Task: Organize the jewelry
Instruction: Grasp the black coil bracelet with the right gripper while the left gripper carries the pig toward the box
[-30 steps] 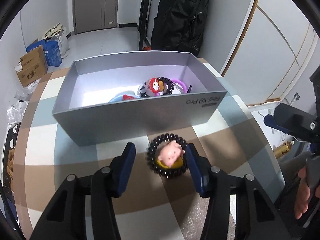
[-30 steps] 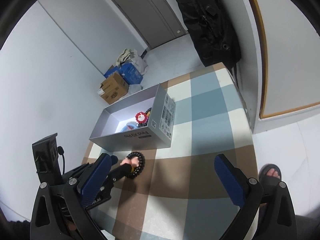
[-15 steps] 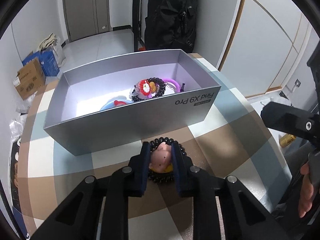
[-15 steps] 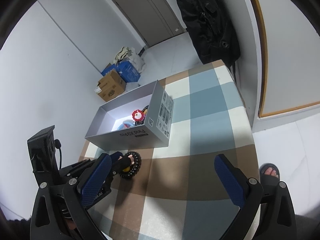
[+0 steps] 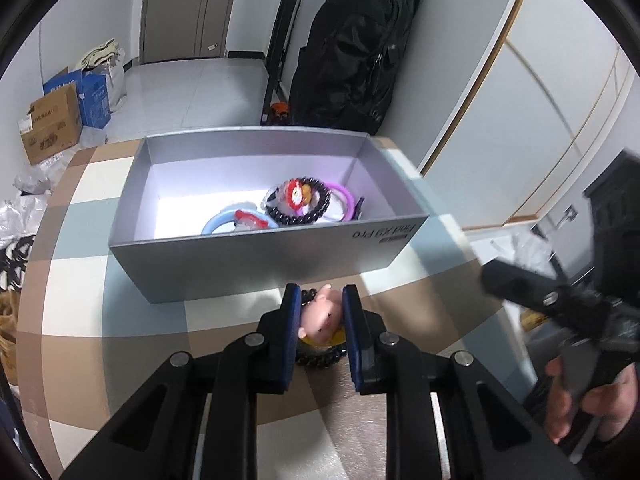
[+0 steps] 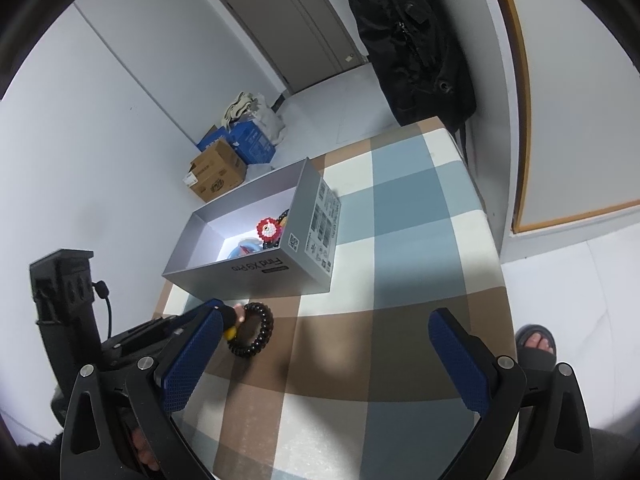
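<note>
Indoors, checked tablecloth (image 6: 404, 208), grey door (image 5: 188, 8), perhaps cardboard boxes (image 5: 50, 128).

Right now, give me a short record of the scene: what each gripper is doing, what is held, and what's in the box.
left gripper: shut on the pig-charm bracelet, beside the box's near wall
right gripper: open, holding nothing
grey box: lidless, on the checkered tablecloth
box contents: dark bead bracelet with red charm, purple ring, light blue ring
</note>
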`<action>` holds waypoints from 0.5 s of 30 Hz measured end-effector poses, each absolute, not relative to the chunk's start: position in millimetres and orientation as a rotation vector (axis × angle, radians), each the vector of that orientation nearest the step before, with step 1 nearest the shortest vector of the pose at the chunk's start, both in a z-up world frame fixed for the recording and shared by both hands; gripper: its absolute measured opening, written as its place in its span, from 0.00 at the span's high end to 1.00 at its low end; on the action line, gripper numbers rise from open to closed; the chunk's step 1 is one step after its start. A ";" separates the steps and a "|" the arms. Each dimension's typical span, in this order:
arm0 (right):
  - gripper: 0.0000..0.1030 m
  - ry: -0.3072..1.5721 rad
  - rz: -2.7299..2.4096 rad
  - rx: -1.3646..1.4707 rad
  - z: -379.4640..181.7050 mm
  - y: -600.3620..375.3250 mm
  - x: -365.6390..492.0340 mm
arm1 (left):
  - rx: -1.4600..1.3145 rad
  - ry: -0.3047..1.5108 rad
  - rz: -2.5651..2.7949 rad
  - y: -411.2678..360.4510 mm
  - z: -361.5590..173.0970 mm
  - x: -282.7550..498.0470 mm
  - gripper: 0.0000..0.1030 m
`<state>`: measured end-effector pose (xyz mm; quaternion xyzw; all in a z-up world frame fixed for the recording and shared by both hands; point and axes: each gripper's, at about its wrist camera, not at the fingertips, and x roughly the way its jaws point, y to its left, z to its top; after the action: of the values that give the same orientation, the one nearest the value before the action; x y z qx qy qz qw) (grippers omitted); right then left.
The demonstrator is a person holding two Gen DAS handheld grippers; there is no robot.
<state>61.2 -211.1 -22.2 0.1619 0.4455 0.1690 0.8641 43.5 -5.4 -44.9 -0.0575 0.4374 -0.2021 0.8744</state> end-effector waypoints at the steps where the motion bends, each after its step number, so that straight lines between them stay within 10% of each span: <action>1: 0.00 0.935 0.357 0.335 -22.5 -209.8 61.2 | -0.131 0.905 -0.426 -4.0 -42.1 43.2 0.84; 15: 0.01 0.979 0.431 0.203 -30.6 -165.8 64.5 | -0.267 0.797 -0.354 34.5 -19.7 41.6 0.84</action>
<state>64.5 -165.8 -30.6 0.0966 0.4656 0.2052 0.8555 41.6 34.5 -19.7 -0.1288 0.3846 -0.1707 0.8979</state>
